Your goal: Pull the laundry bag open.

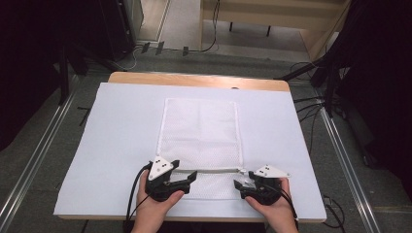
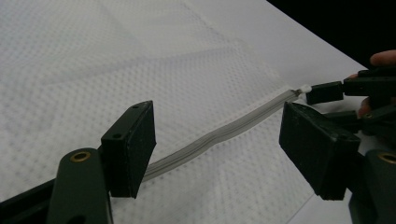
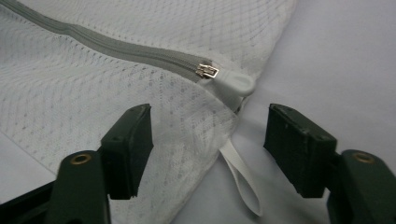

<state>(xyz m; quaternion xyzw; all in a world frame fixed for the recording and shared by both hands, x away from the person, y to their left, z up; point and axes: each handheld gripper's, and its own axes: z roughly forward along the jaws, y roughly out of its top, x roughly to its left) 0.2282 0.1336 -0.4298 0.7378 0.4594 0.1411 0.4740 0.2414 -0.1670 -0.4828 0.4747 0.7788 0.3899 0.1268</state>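
Left gripper (image 1: 190, 177): jaws apart, at 7 o'clock on the table, over the zipper (image 2: 219, 135).
Right gripper (image 1: 239, 184): jaws apart, at 5 o'clock, just short of the zipper pull (image 3: 236, 84).
Mesh bag (image 1: 200, 131): flat at centre of the white board (image 1: 116, 136).

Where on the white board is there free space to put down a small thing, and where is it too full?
Free: the white board left of the mesh bag, the strip to the bag's right, and the band between the bag's far edge and the wooden table edge. Crowded: the near edge, where both open tongs, left and right, flank the zipper.
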